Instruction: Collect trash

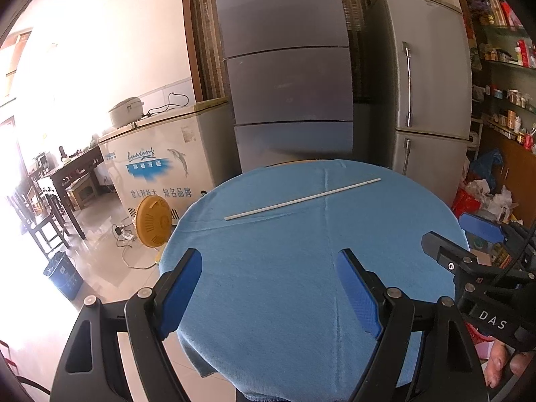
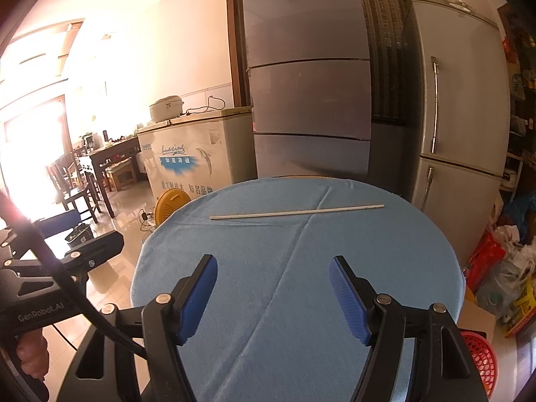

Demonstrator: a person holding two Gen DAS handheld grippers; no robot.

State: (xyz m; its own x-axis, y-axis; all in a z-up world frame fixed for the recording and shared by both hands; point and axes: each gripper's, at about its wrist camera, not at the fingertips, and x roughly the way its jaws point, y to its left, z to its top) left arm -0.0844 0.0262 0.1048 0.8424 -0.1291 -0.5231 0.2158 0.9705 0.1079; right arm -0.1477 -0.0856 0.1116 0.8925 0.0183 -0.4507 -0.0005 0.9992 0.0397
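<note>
One thin white stick (image 1: 303, 198) is all I have lying on the blue-clothed round table (image 1: 284, 268) — it sits well ahead of both tongs, toward the far edge, slanting up to the right. My left gripper (image 1: 269, 258) hangs above the near part of the cloth, spread wide, nothing between its blue pads. My right gripper (image 2: 273, 264) hovers beside it, likewise spread and empty — the stick (image 2: 296, 211) lies crosswise beyond its tips.
</note>
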